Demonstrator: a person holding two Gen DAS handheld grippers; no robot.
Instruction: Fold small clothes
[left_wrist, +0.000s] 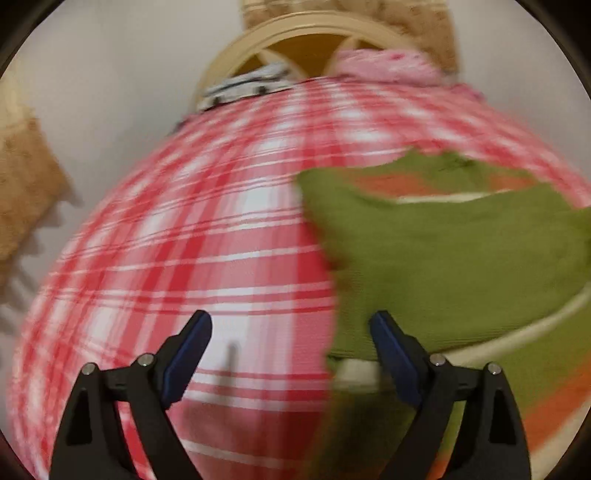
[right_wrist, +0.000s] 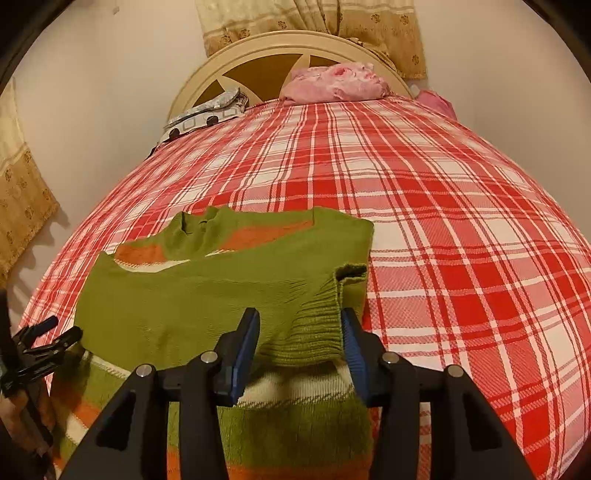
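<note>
While the green sweater (right_wrist: 207, 295) lies partly folded on the plaid bedspread (right_wrist: 443, 206), the right gripper (right_wrist: 300, 328) gapes around its ribbed cuff (right_wrist: 314, 328) and the left gripper (left_wrist: 291, 332) hovers wide open, empty.

Plaid bed (right_wrist: 443, 229) — green sweater (right_wrist: 207, 295), pink bundle (right_wrist: 336, 86)

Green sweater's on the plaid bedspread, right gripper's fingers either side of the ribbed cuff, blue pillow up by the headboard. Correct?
Not quite: the pillow is pink, as the right wrist view shows. The sweater, bedspread, right gripper, cuff and headboard are as stated.
</note>
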